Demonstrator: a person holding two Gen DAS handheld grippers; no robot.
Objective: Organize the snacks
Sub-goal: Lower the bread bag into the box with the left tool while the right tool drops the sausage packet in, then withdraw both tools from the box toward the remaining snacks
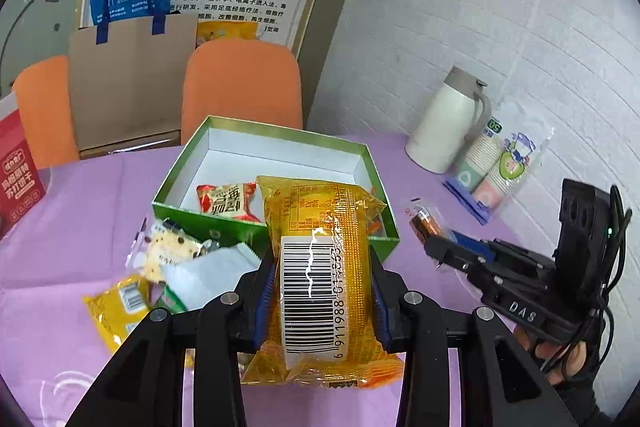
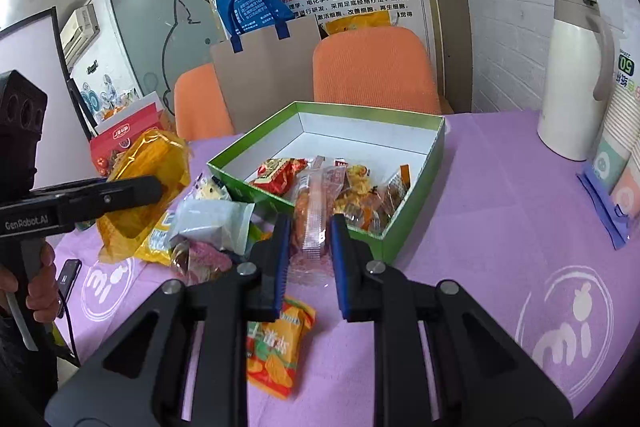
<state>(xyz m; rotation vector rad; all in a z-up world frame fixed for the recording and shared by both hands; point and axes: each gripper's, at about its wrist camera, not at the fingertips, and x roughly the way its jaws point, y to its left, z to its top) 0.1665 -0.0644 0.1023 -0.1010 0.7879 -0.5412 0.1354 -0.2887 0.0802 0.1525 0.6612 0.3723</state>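
Note:
My left gripper [image 1: 322,267] is shut on a yellow-orange snack packet [image 1: 320,227] with a white barcode label, held just in front of the open green box [image 1: 280,131]. A red packet [image 1: 228,203] lies in the box. My right gripper [image 2: 310,223] is shut on a clear-wrapped orange snack [image 2: 306,207] over the near edge of the green box [image 2: 400,227], which holds several packets. The right gripper [image 1: 434,247] also shows at the right of the left wrist view. Loose packets [image 1: 172,255] lie left of the box, and an orange packet [image 2: 276,347] lies under the right gripper.
A white thermos jug [image 1: 448,123] and a sleeve of paper cups [image 1: 496,167] stand at the back right on the purple tablecloth [image 2: 480,227]. Orange chairs [image 1: 244,87] and a brown paper bag [image 1: 132,83] are behind the table. A red carton [image 1: 20,171] is far left.

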